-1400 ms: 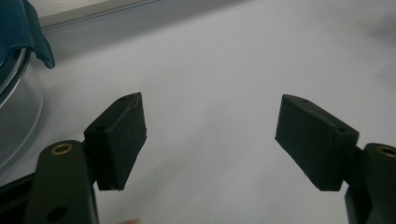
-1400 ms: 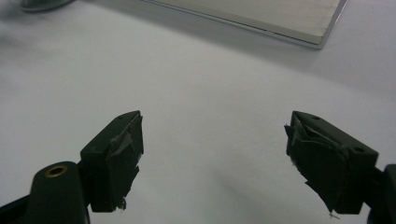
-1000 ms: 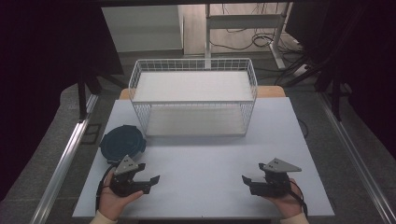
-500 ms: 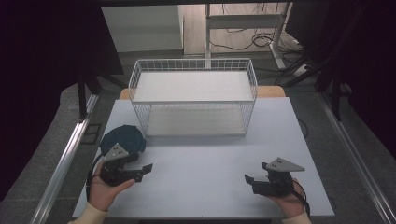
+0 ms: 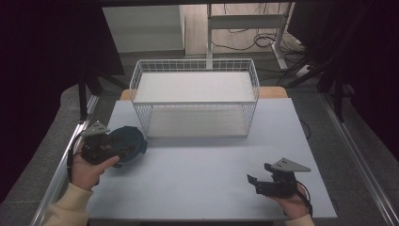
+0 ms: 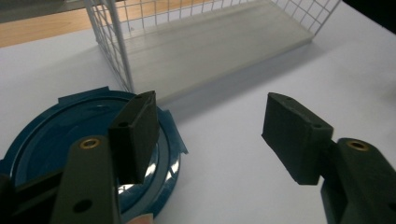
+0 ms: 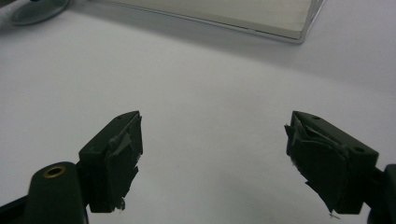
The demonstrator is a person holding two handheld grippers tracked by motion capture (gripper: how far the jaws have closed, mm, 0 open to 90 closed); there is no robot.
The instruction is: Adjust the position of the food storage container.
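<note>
The left gripper (image 6: 210, 135) is held wide open, one jaw over the round blue plastic lid (image 5: 126, 143) near the white table's (image 5: 202, 179) left edge, beside the white wire basket (image 5: 195, 103). The right gripper (image 5: 260, 182) is spread wide over bare tabletop, holding nothing.

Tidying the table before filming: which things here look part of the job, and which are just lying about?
Likely in use:
- blue lid, under the open left claw
- wire basket

Lying about:
- cables on the floor
- right claw, open, idle
</note>
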